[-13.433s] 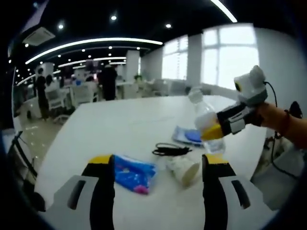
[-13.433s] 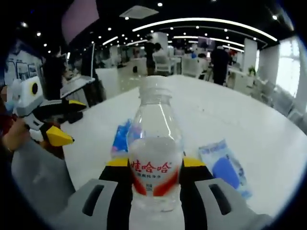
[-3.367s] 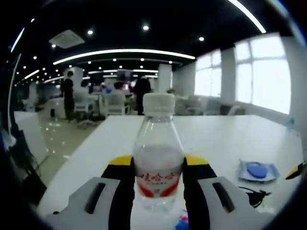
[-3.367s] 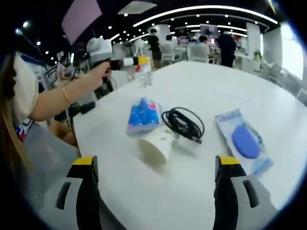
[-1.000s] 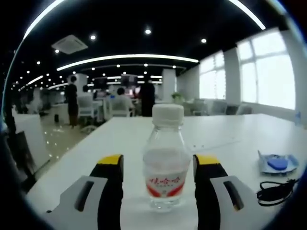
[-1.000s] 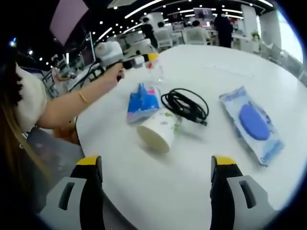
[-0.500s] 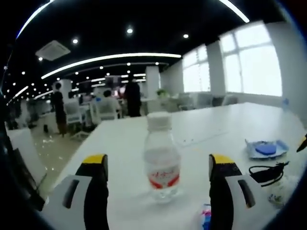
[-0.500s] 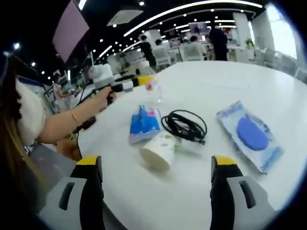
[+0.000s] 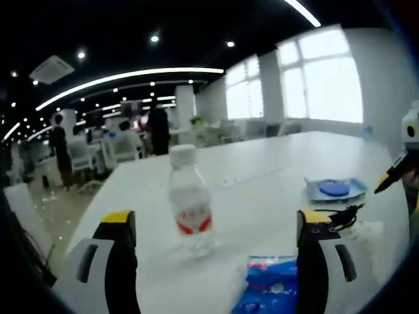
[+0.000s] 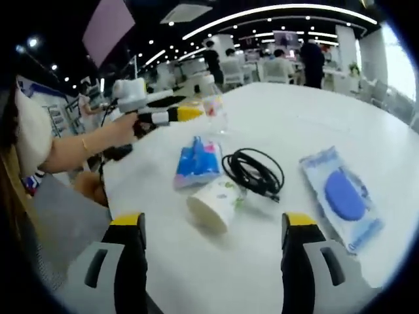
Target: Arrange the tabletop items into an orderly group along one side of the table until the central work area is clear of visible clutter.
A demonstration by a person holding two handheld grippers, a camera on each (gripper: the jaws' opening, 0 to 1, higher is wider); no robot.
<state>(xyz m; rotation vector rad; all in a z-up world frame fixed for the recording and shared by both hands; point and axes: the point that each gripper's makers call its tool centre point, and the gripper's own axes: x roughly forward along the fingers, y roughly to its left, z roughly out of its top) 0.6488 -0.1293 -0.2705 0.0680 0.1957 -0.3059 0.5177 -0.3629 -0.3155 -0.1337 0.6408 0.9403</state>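
Observation:
A clear water bottle [image 9: 189, 203] with a white cap and red label stands upright on the white table [image 9: 262, 216], between and beyond the jaws of my open left gripper [image 9: 213, 261]. A blue tissue pack [image 9: 272, 282] lies near the right jaw. In the right gripper view the bottle [image 10: 213, 110] stands at the far edge, beside the left gripper [image 10: 157, 112] held in a person's hand. The tissue pack [image 10: 197, 160], a tipped paper cup [image 10: 217, 199], a coiled black cable [image 10: 254, 171] and a blue packet [image 10: 343, 196] lie ahead of my open right gripper [image 10: 213, 261].
The blue packet [image 9: 334, 190] and black cable [image 9: 345, 212] lie at the right of the left gripper view, where the right gripper's yellow tip [image 9: 391, 175] comes in. A person's arm [image 10: 78, 154] reaches over the table's left edge. Office desks and people stand far behind.
The left gripper has let go of the bottle, opened wide and drawn back from it; the bottle stands on the table. The right gripper stays open over the items.

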